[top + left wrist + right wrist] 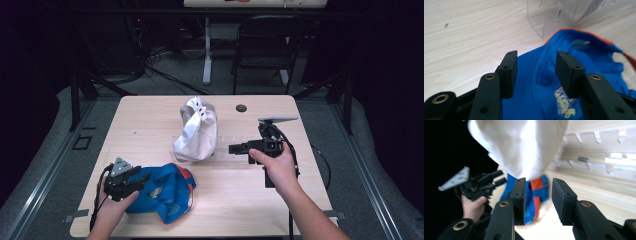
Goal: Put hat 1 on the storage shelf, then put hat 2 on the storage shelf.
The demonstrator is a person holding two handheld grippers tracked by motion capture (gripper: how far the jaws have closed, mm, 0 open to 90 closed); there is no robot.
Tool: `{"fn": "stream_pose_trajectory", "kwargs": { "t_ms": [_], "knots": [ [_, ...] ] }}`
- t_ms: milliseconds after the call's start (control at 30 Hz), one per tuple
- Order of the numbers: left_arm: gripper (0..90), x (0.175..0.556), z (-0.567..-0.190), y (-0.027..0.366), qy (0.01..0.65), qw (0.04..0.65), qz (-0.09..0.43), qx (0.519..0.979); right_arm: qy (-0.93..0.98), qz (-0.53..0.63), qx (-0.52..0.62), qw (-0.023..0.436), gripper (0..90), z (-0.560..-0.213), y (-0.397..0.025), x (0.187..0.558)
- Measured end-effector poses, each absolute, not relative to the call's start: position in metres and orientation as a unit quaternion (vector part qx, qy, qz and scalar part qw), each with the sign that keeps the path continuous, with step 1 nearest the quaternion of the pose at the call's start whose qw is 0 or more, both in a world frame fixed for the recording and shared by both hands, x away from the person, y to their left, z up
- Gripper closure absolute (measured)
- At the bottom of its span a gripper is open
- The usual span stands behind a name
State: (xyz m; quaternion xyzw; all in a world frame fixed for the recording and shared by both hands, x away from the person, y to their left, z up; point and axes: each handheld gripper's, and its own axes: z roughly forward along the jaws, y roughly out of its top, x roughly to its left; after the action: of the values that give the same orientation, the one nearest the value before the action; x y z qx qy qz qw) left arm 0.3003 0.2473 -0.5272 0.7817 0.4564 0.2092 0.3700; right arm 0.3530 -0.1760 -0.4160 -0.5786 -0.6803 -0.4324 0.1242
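A blue cap (162,192) with orange trim lies crumpled at the table's front left. My left gripper (143,173) hovers at its left side, open; in the left gripper view the jaws (536,56) straddle the blue cap (541,82) fabric without pinching it. A white cap (196,131) stands on a clear acrylic rack (227,145) at the table's middle. My right gripper (232,148) is held just right of the white cap, pointing left, open (539,182) and holding nothing. The right gripper view looks past the white cap (524,145) to the blue cap (536,192).
A small black round object (241,108) lies near the table's far edge. A black folding chair (265,45) and a white desk leg (207,50) stand behind the wooden table (150,120). The clear rack (549,22) sits just beyond the blue cap.
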Motion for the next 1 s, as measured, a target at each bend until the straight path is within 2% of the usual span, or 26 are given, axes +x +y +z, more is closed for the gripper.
{"fn": "stream_pose_trajectory", "kwargs": {
  "t_ms": [300, 667, 1000],
  "knots": [
    [51.8, 0.303, -0.532, 0.259, 0.472, 0.368, 0.204, 0.775, -0.682, -0.425, -0.582, 0.128, 63.1, -0.462, -0.172, 0.342],
    [51.6, 0.301, -0.536, 0.263, 0.479, 0.363, 0.204, 0.773, -0.706, -0.417, -0.562, 0.111, 63.5, -0.495, -0.156, 0.330],
    [49.9, 0.288, -0.541, 0.275, 0.489, 0.349, 0.213, 0.770, -0.727, -0.402, -0.537, 0.145, 64.7, -0.532, -0.131, 0.317]
  ]
}}
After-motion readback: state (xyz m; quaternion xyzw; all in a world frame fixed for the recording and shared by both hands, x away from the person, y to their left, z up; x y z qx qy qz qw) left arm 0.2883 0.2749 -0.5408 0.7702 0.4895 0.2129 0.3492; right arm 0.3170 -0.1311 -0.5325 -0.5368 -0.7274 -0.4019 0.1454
